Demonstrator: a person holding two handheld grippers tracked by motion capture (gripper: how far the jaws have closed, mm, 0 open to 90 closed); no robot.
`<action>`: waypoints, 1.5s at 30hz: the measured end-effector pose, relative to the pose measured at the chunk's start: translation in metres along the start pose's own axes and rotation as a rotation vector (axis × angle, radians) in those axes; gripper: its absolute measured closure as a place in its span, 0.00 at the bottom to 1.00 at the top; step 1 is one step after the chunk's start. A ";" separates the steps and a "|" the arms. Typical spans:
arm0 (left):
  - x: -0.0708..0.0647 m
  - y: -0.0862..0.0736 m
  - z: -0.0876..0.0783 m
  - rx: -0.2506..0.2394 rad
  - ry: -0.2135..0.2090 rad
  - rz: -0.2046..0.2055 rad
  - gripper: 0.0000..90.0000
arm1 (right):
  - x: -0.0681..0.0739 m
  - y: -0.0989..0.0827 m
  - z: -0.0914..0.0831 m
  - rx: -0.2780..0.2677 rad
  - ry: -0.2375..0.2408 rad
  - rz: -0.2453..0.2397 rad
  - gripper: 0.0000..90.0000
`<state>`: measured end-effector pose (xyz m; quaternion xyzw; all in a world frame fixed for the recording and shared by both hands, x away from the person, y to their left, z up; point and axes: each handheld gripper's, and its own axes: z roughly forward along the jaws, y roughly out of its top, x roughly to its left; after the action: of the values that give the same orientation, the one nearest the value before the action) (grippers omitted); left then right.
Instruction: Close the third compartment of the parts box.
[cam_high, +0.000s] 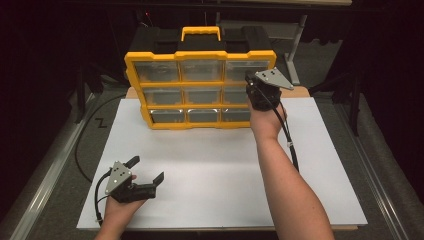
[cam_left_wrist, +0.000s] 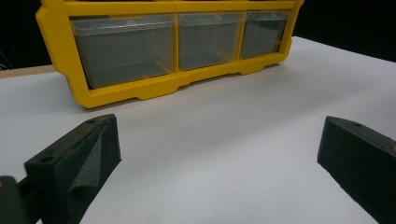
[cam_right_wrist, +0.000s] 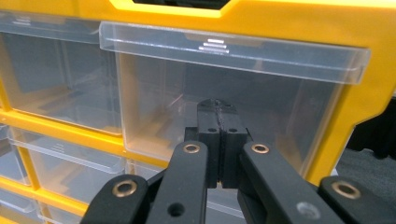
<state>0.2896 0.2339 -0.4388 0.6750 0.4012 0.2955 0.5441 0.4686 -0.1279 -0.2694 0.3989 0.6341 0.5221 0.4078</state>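
Right tool (cam_right_wrist: 218, 140), jaws closed on nothing, noses the top-right drawer (cam_right_wrist: 233, 98) of the organizer (cam_high: 200, 90) at the worktop's far edge, left tool (cam_high: 145, 172) open, near-left — shove and the organizer could tip

White board (cam_high: 210, 165) covers tabletop, bare wooden edge (cam_high: 131, 93) showing at far left corner behind it. Yellow-framed organizer (cam_high: 200, 90) stands upright on far part of board, yellow handle (cam_high: 200, 33) on top, black body behind. Front holds three rows of three clear drawers (cam_left_wrist: 126, 46); contents cannot be told. Black cable (cam_high: 82, 135) loops on grey floor left of table, beside metal rail (cam_high: 45, 175). Dark frame legs and grey stand (cam_high: 295, 45) in dim background beyond table.
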 end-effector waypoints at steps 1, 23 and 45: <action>0.000 0.000 0.000 0.001 -0.001 0.000 0.00 | 0.000 0.000 0.000 0.000 0.000 0.000 1.00; 0.000 -0.001 0.002 0.008 0.003 -0.005 0.00 | -0.001 -0.002 0.011 0.052 0.006 -0.024 1.00; 0.000 -0.001 0.005 0.019 0.016 0.003 0.00 | -0.015 -0.027 -0.067 0.019 0.124 0.017 1.00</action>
<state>0.2931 0.2317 -0.4412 0.6781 0.4074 0.2979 0.5342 0.4092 -0.1681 -0.2868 0.3750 0.6597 0.5431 0.3595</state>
